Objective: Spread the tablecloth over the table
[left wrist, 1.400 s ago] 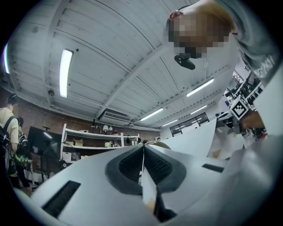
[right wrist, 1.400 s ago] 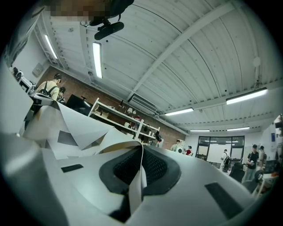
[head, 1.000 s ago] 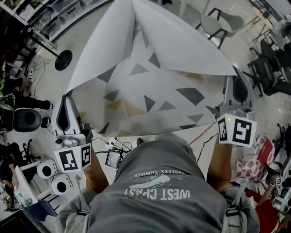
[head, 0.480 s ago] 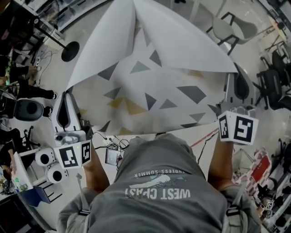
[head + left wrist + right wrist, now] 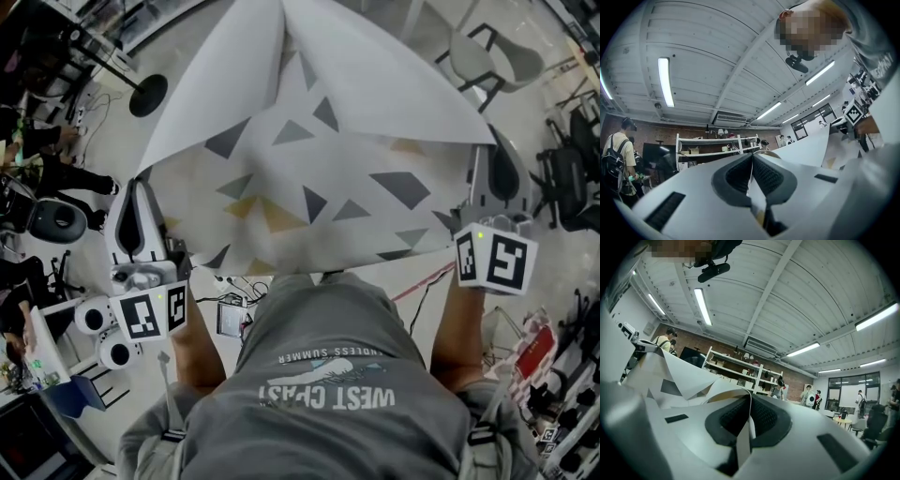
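The tablecloth point(image 5: 319, 178), pale with grey and yellow triangles, hangs stretched in the air between my two grippers, its far part folded back over itself. My left gripper point(image 5: 141, 187) is shut on the near left corner. In the left gripper view the thin edge of the cloth point(image 5: 806, 147) runs between the pressed pads of the left gripper point(image 5: 751, 159). My right gripper point(image 5: 492, 145) is shut on the near right corner. The right gripper view shows a strip of cloth point(image 5: 661, 376) pinched in the right gripper point(image 5: 749, 401). Both grippers point away from the person's body.
Below the cloth is the floor with cables point(image 5: 234, 291) and a black round stand base point(image 5: 150, 94). An office chair point(image 5: 487, 56) stands far right, two white devices point(image 5: 98, 323) near left. Shelving point(image 5: 712, 145) and several people stand around the room.
Both grippers and the stretched cloth have moved together across the room; the stand base and chair have slid up and right in the head view. Both grips are unchanged.
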The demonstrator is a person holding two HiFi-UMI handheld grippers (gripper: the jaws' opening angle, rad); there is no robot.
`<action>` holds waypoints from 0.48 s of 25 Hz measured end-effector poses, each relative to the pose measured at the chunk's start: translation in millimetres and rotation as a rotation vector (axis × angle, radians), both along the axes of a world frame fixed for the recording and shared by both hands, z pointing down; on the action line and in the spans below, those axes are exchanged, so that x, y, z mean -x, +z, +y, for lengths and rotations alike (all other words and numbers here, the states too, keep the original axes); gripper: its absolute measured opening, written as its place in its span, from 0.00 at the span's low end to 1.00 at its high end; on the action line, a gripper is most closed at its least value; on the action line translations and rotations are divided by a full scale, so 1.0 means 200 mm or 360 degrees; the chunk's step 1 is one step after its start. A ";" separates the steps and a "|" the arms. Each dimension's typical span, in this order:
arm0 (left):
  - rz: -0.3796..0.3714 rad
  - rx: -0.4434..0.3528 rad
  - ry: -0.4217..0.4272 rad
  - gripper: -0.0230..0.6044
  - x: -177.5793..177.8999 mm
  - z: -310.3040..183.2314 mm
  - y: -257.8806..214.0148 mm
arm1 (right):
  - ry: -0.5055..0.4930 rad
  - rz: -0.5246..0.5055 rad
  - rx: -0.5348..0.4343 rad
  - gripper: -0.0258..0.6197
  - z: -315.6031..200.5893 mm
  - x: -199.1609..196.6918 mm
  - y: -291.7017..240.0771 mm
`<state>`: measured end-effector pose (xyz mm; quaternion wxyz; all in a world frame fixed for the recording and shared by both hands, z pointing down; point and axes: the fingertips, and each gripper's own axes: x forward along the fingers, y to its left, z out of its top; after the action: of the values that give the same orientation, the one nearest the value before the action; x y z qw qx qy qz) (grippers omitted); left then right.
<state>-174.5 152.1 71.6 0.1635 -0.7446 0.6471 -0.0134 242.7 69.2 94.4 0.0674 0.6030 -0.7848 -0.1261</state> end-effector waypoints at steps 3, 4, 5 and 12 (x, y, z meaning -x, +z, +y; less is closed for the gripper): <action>0.0011 0.0021 0.0030 0.03 0.04 -0.09 0.03 | 0.0026 0.0011 0.0014 0.06 -0.05 0.04 0.00; 0.0014 0.0026 0.0044 0.03 0.05 -0.13 0.04 | 0.0036 0.0016 0.0018 0.06 -0.06 0.04 0.00; 0.0019 0.0028 0.0058 0.03 0.06 -0.16 0.04 | 0.0047 0.0022 0.0021 0.06 -0.07 0.05 0.00; 0.0052 0.0033 0.0147 0.03 0.18 -0.38 0.07 | 0.0142 0.0048 0.0015 0.06 -0.18 0.16 -0.01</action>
<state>-210.7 75.8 85.2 0.1457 -0.7754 0.6145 -0.0003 211.7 32.5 91.6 0.0877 0.6350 -0.7567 -0.1283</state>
